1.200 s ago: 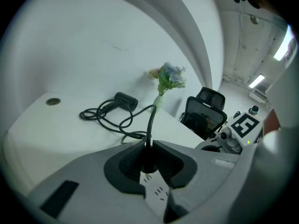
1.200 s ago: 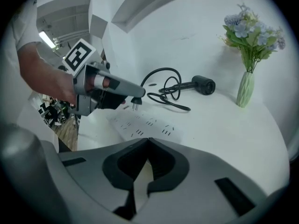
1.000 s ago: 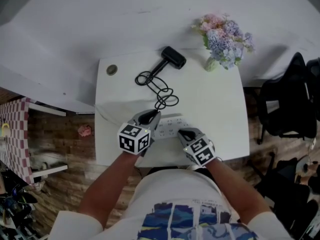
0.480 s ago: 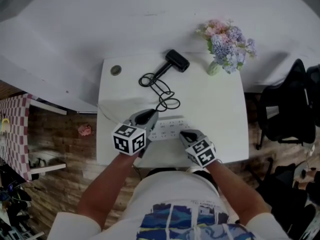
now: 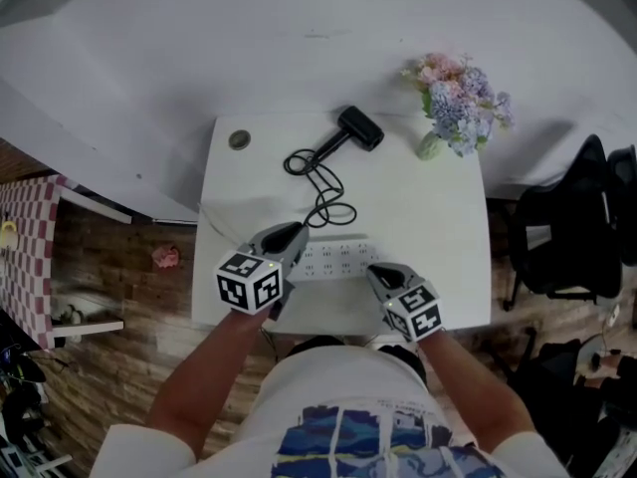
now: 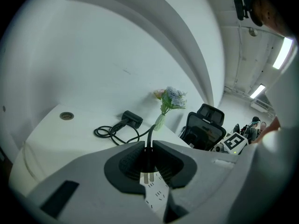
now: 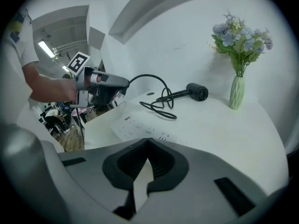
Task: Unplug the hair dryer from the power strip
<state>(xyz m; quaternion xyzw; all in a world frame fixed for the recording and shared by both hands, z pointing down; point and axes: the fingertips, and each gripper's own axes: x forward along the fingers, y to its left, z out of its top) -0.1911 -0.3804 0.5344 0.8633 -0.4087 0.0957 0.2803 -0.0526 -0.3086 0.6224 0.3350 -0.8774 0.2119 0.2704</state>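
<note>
The plug is being held clear of the power strip by the left tongs, which are being kept pinched on its black body. Its two metal prongs are being shown bare between the jaws, with the strip's white socket face lying just below them. A second ago these tongs were being held low against the strip's left end. Now they are being drawn up and away from that end, and the cord is being trailed from them past the strip's far side. The right tongs are being kept pressed together on nothing at the strip's right end. Compared with the earlier frames, they appear to be being eased slightly off it. The hair dryer is being left lying on the white surface, well beyond the strip's far side, with its cord looped between it and the strip. The unplugging is being judged as done, and only the setting-down of the plug beside the strip is being left.
</note>
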